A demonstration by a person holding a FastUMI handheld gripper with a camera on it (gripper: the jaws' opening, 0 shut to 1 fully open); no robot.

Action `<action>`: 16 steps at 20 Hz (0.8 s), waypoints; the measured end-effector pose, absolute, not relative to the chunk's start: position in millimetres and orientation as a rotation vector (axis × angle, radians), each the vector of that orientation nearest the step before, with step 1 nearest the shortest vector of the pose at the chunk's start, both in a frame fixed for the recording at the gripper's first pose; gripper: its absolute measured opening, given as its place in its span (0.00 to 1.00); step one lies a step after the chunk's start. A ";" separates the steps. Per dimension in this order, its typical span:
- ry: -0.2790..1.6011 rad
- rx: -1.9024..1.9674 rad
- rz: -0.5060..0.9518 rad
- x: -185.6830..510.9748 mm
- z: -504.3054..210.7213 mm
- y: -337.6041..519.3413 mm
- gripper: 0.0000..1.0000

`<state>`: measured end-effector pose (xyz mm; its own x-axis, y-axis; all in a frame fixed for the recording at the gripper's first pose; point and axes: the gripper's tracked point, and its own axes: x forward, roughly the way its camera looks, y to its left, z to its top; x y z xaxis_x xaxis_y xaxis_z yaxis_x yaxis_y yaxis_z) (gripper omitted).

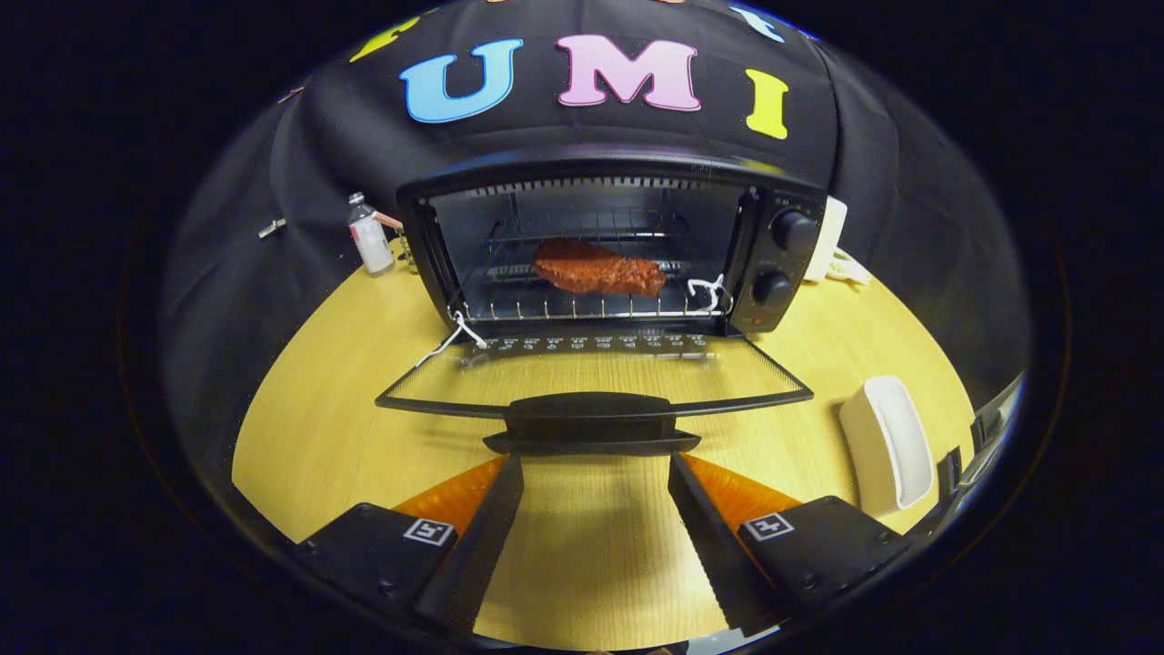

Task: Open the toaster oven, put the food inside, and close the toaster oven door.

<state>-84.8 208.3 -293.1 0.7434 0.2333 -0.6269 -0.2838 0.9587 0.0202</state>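
Note:
A black toaster oven stands at the back of the yellow table. Its glass door lies folded down flat toward me. On the wire rack inside rests a reddish-brown slab of food. The door's black handle sits just ahead of my fingertips. My gripper is open, its fingers spread wide with only bare table between them and their tips close under the handle, not pressing on it.
A small white bottle stands left of the oven. A white dish lies on the table to the right of the door. A white plug block sits behind the oven's right side. Two knobs face me.

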 end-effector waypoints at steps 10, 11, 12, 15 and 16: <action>0.465 -0.112 0.296 -11.5 -196.8 242.0 0.99; 0.457 -0.108 0.298 0.6 -191.5 244.2 0.98; 0.447 -0.098 0.302 5.6 -185.1 247.2 0.98; 0.402 -0.091 0.323 -1.3 -158.4 247.5 0.98; 0.388 -0.093 0.335 -10.4 -149.3 247.7 0.98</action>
